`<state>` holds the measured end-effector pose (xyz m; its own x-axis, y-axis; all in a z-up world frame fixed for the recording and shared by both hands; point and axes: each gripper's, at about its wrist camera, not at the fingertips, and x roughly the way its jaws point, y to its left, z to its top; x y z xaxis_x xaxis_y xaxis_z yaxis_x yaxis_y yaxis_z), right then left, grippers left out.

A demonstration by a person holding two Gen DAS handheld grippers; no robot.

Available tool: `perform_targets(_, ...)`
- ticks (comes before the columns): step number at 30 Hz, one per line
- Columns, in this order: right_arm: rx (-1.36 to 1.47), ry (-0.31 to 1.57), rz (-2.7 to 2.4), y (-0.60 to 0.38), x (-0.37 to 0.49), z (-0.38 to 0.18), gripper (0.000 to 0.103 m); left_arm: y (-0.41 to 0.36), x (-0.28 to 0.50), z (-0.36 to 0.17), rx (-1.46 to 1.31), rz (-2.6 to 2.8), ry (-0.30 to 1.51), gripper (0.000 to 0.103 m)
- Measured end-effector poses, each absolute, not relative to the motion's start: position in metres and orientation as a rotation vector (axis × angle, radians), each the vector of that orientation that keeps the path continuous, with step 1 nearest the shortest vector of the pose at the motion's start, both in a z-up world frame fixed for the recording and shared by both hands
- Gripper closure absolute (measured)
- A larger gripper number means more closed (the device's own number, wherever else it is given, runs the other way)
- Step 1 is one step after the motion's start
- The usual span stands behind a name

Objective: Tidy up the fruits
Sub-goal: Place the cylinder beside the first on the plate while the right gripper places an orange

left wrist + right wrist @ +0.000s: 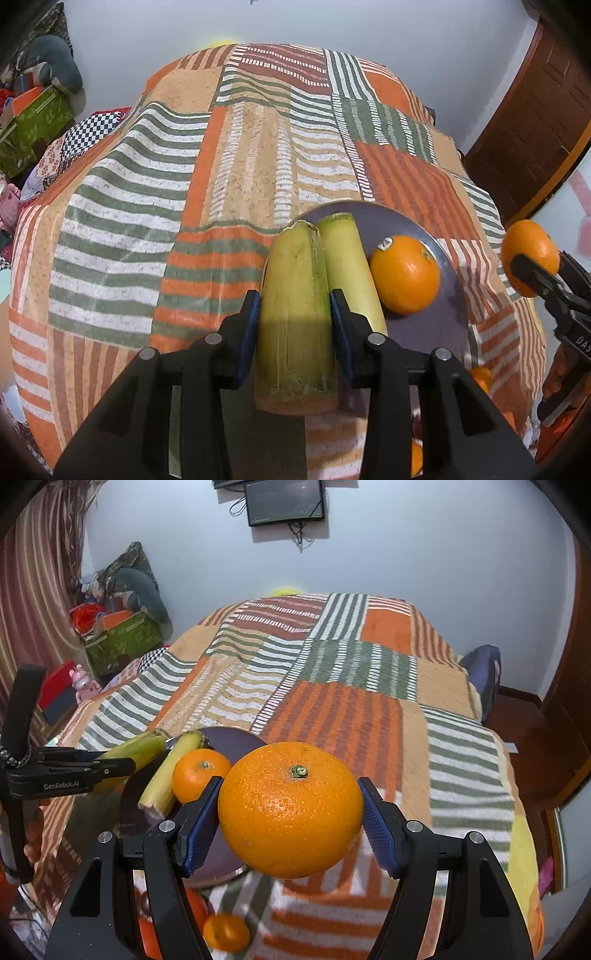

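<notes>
My left gripper is shut on a pale green cane piece and holds it over the near left edge of a dark round plate. A second cane piece and an orange lie on the plate. My right gripper is shut on a large orange, held above the plate's right side. In the right wrist view the left gripper holds its cane piece at left, beside the plated cane piece and orange.
The plate sits on a bed with a striped patchwork cover. More oranges lie low in front, below the right gripper. A green box with clutter stands at the far left. A wooden door is on the right.
</notes>
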<state>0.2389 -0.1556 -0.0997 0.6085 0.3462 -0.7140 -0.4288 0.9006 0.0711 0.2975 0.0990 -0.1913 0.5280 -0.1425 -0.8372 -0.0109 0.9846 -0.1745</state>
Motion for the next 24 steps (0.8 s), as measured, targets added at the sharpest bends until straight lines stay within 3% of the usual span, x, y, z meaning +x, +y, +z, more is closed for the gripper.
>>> perform_targets(12, -0.168, 0.903, 0.488, -0.12, 0.279, -0.135, 0.035, 0.094, 0.309, -0.205, -0.144, -0.082, 1.029, 0.066)
perform_targets(24, -0.137, 0.957, 0.502, -0.123, 0.287, -0.136, 0.034, 0.084, 0.302, -0.195, -0.103, -0.107, 1.001, 0.062)
